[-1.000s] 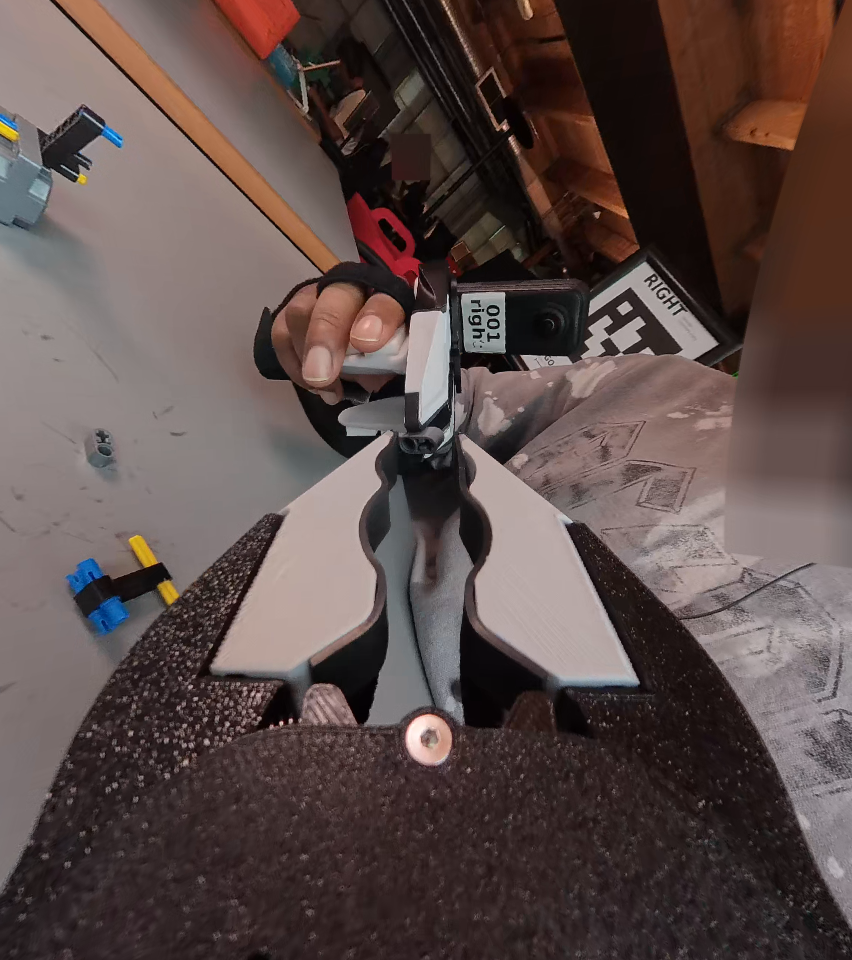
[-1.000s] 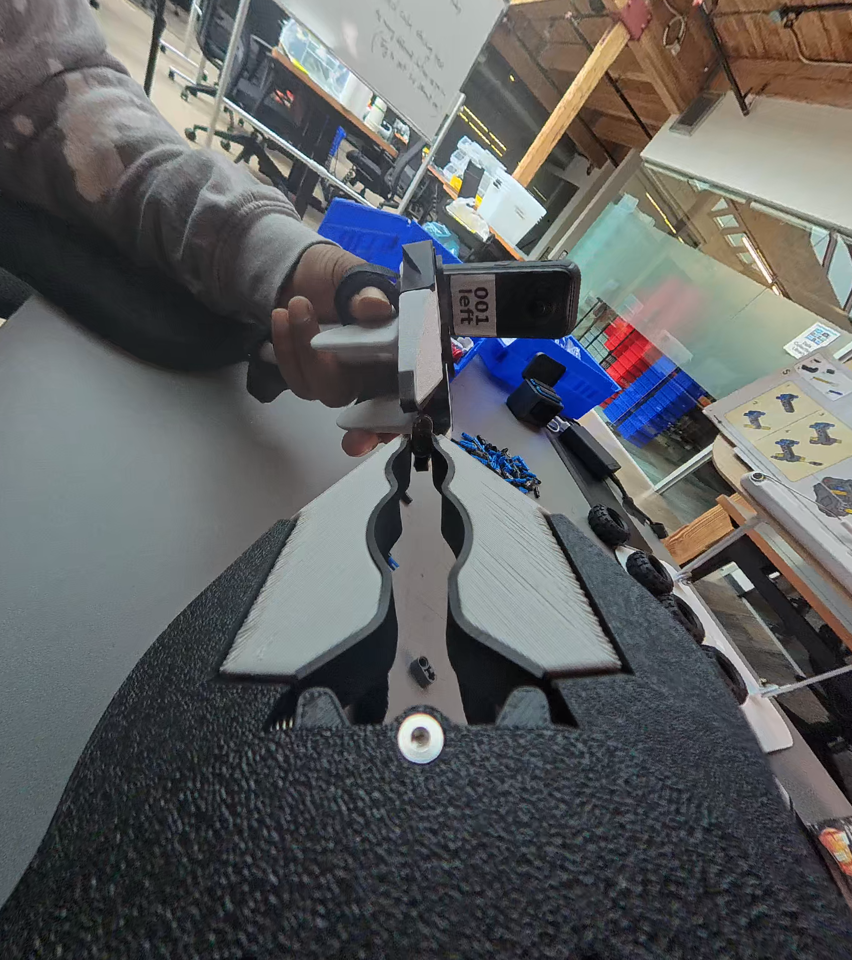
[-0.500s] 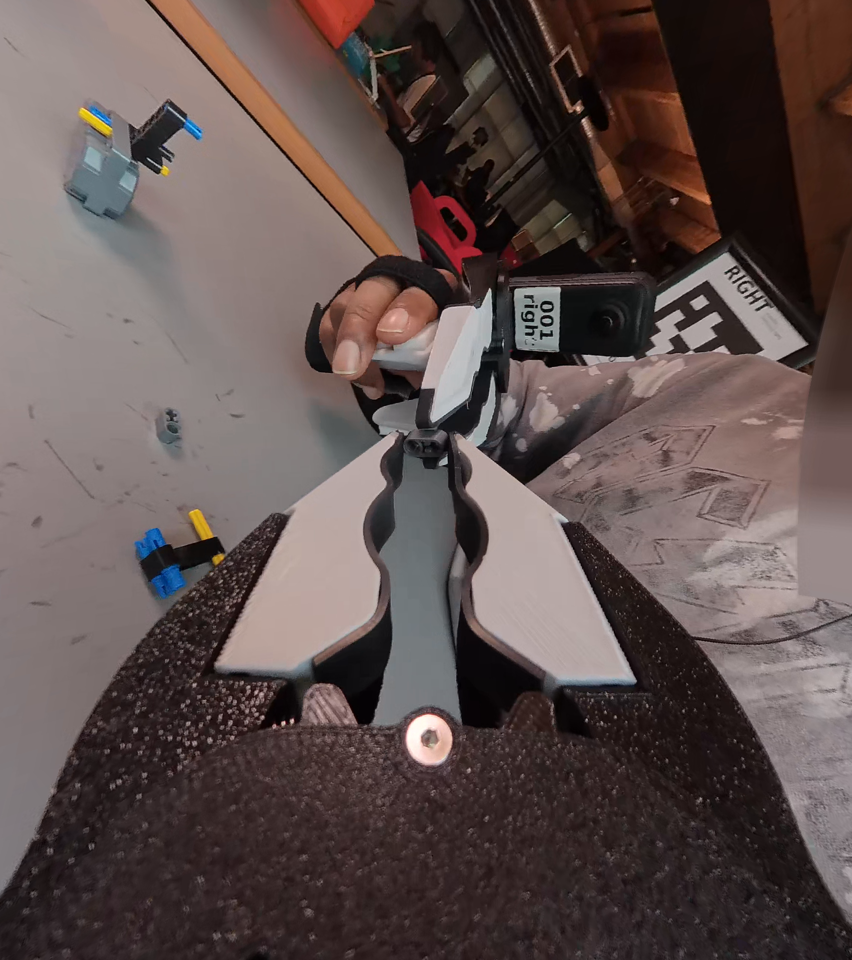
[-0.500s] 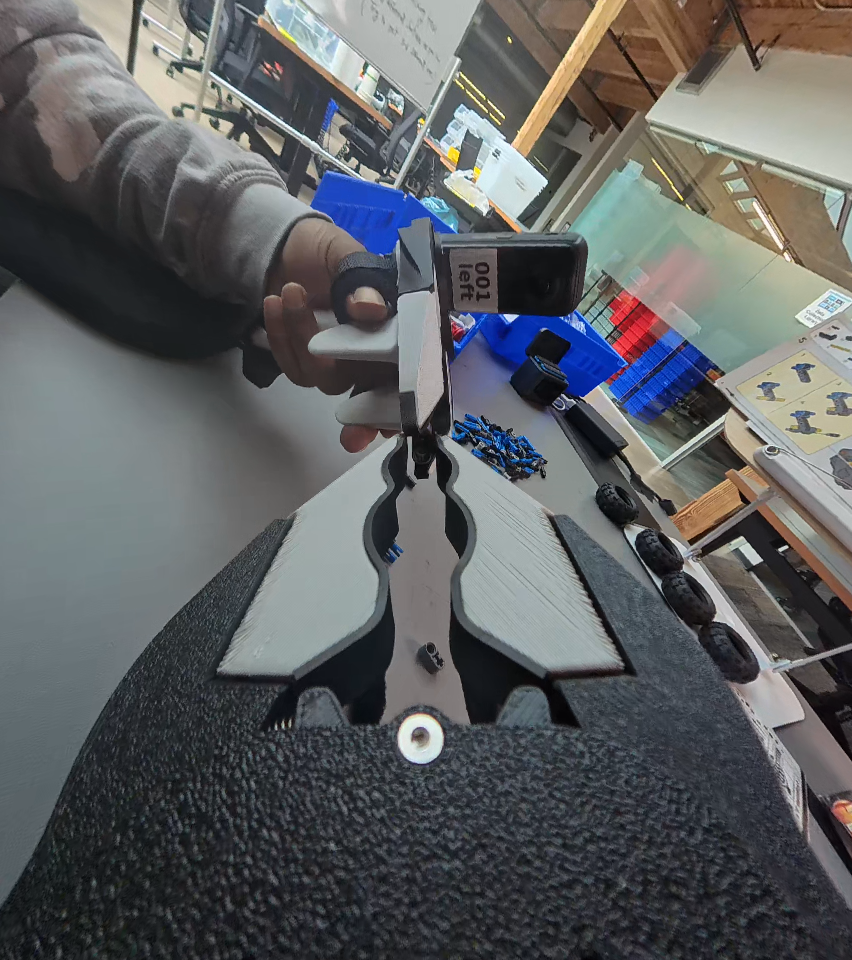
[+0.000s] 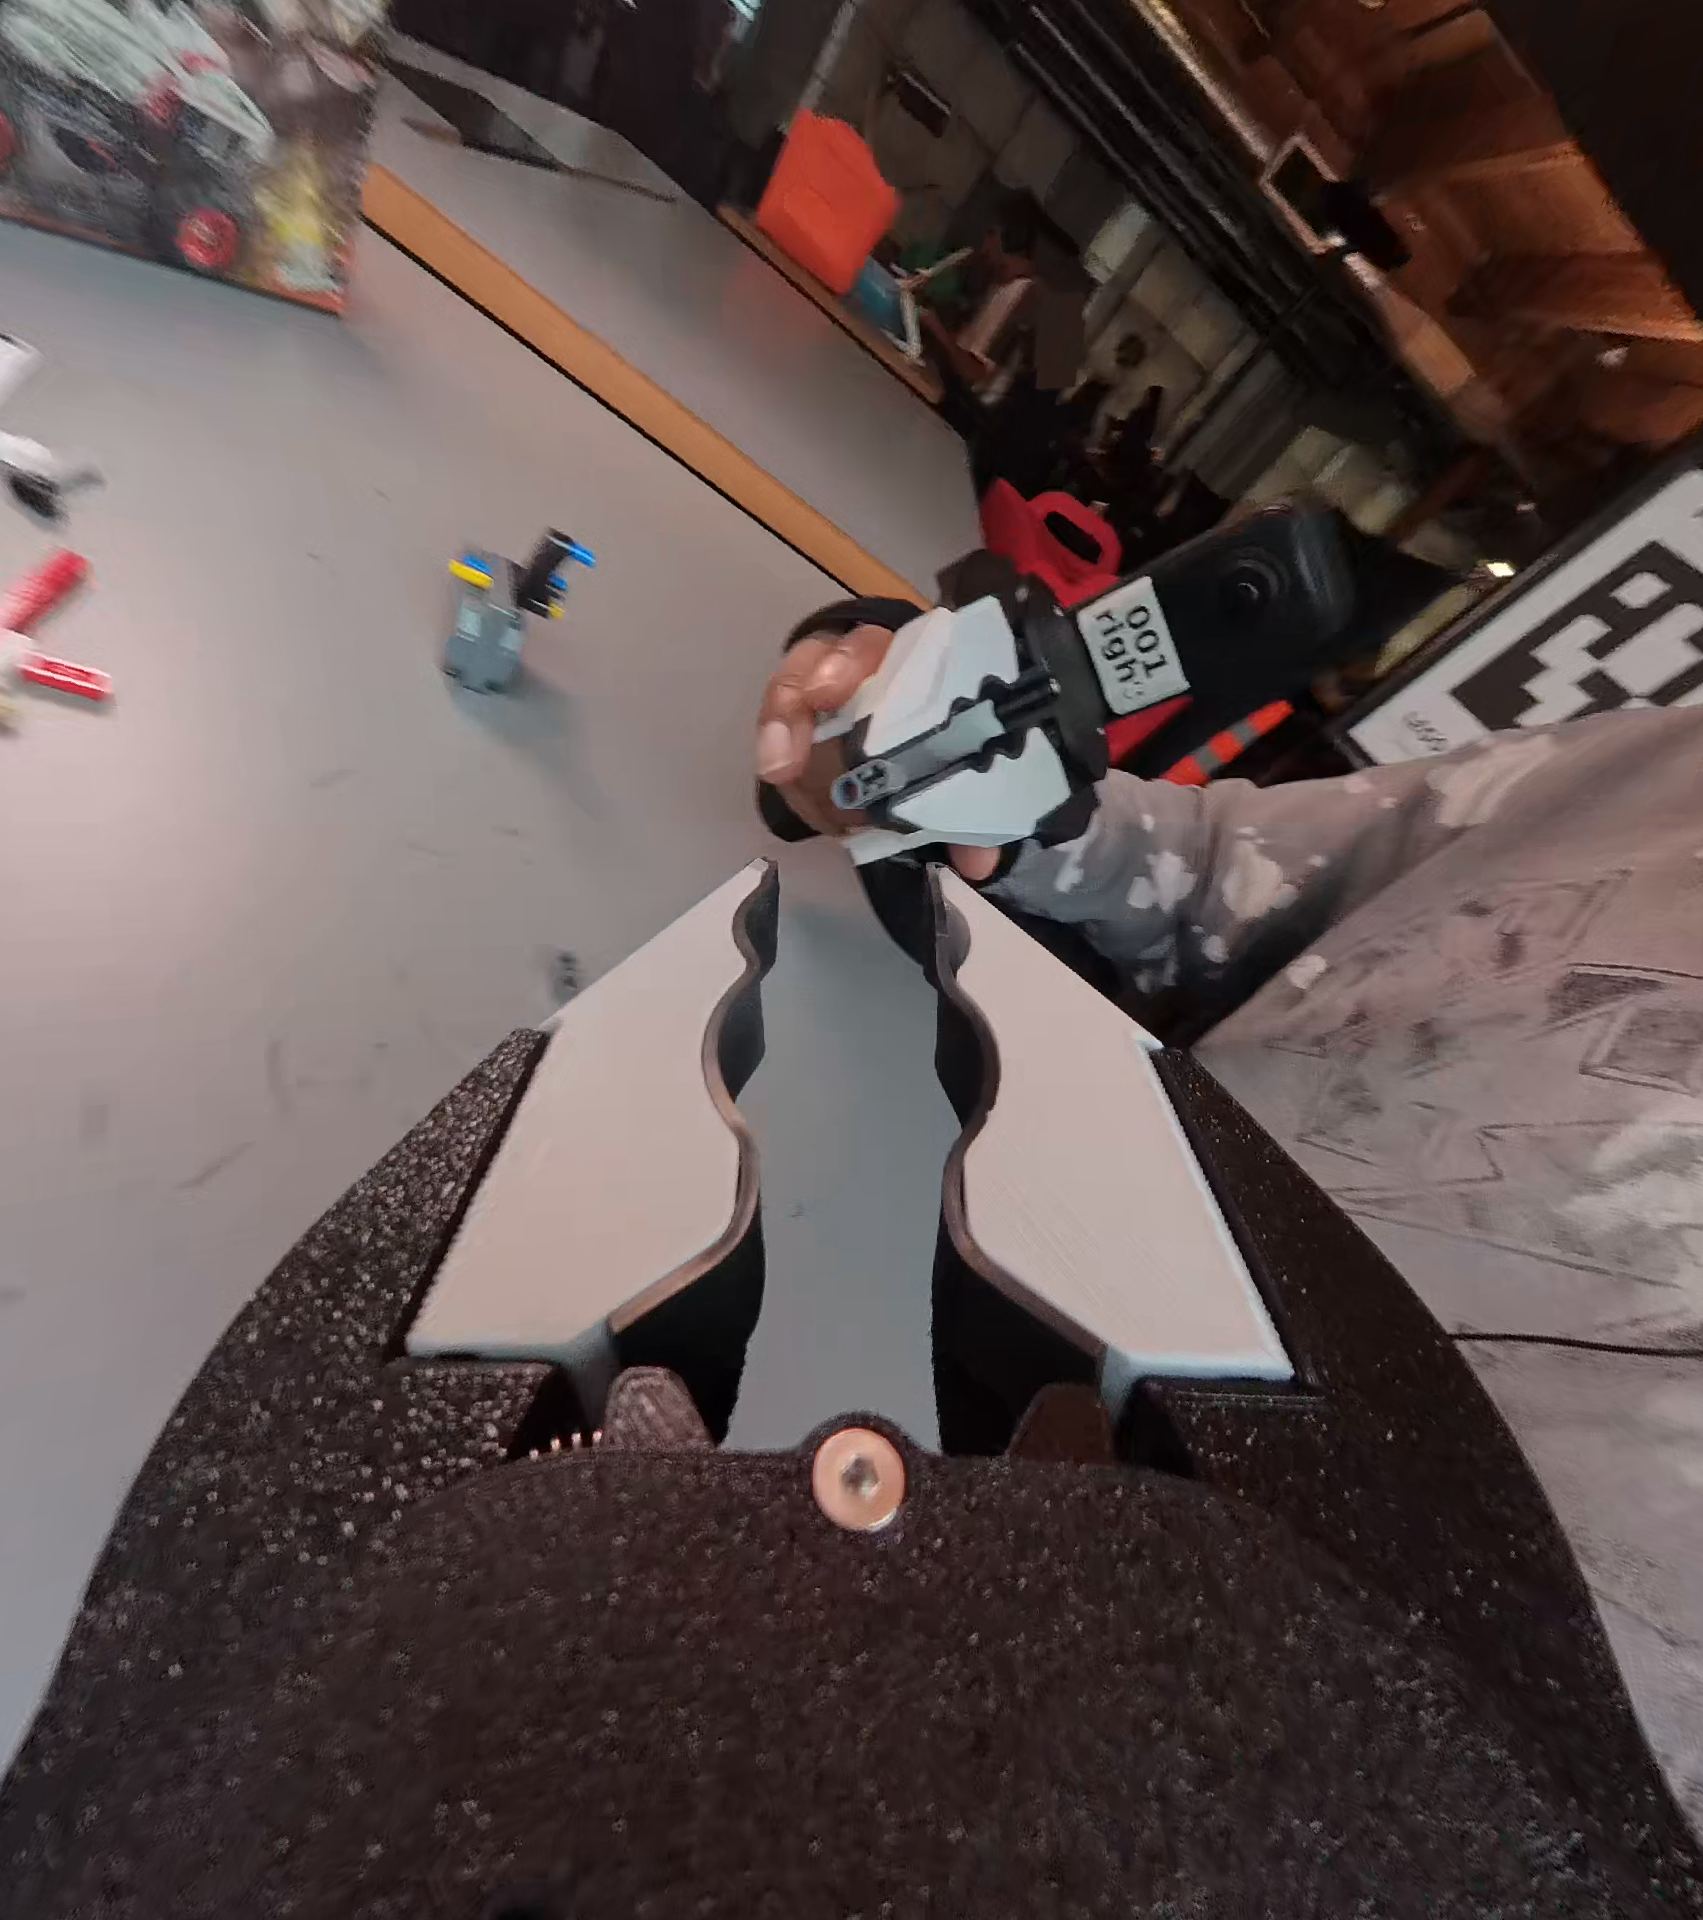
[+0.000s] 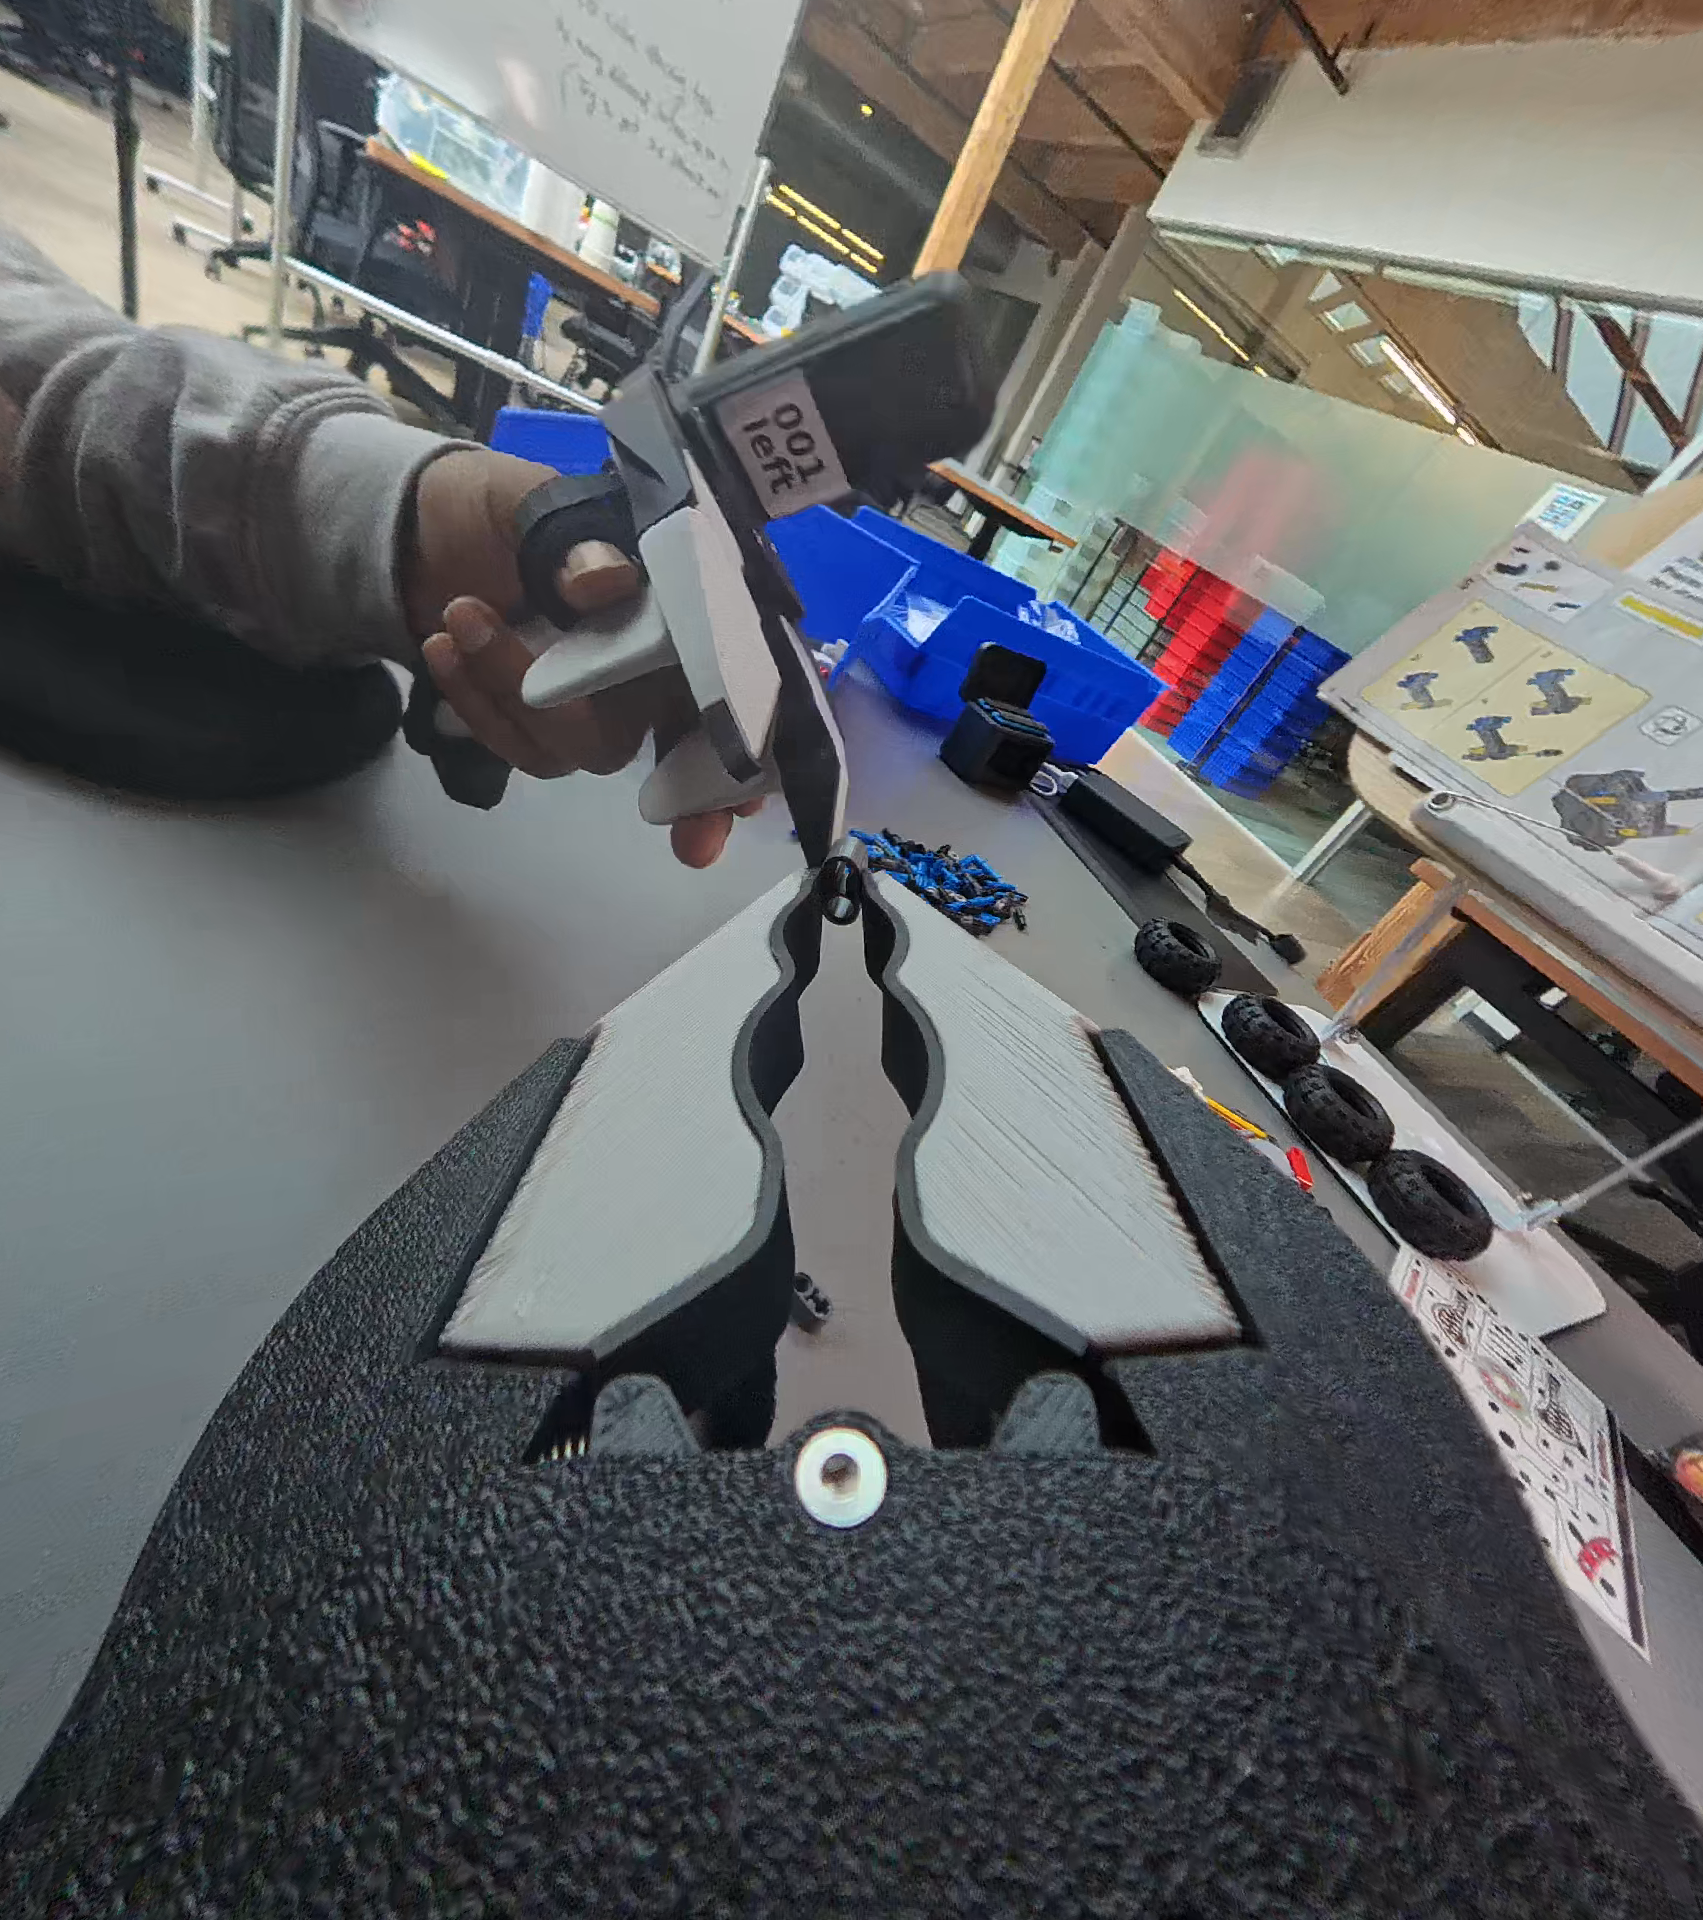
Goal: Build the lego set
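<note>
We've got the right gripper (image 6: 839, 896) clamped on a small dark grey connector piece (image 6: 839, 891) at the very fingertips, with its long axis roughly along the fingers and the open end facing out (the left wrist view shows that end face (image 5: 866, 781) pointing toward the table side). Our left gripper (image 5: 852, 883) is empty, jaws spread to a moderate gap, nothing between them.

Key relation: the piece sits ahead of and slightly right of the left fingertips, apart from them — not touching. In the right wrist view the left gripper's finger tip (image 6: 816, 821) is just above the piece, very near; contact there we can't tell.

The partial build (image 5: 499, 623) — grey block with black, blue and yellow bits — stands on the table (image 5: 203, 935) well away from both grippers, to the left and beyond in the left wrist view. The right gripper holds the part, so we judge it carries it over to the build; the left is free to steady the block. Loose blue and black pins (image 6: 940, 881) lie just beyond the right fingertips, tyres (image 6: 1335, 1107) further right.
</note>
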Demonstrator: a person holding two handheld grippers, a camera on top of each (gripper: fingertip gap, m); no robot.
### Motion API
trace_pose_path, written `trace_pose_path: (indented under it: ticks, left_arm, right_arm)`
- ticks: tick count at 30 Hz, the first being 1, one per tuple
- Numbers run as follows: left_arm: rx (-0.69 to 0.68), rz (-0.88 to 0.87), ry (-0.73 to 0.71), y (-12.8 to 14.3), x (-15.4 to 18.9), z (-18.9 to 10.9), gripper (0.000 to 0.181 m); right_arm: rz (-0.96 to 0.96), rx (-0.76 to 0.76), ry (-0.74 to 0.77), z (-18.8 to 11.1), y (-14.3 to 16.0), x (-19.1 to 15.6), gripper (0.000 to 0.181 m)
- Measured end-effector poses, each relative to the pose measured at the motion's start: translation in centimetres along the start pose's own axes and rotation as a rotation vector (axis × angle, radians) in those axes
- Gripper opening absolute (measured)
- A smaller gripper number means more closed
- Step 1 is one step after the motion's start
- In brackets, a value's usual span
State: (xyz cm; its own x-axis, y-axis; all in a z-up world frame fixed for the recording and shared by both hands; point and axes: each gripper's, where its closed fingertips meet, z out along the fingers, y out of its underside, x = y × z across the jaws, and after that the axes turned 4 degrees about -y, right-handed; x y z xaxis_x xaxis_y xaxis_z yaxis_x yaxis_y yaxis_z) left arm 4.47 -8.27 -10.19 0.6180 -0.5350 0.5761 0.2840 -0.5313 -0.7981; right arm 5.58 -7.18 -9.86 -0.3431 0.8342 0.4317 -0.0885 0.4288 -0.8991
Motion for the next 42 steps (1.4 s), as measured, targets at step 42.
trace_pose_path:
  ticks: [42]
  left_arm:
    - [-0.543,0.041,-1.312,-11.0,-37.2,-34.4,0.041]
  right_arm:
    - [0.175,-0.139,0.065,-0.5,5.1,3.0,0.008]
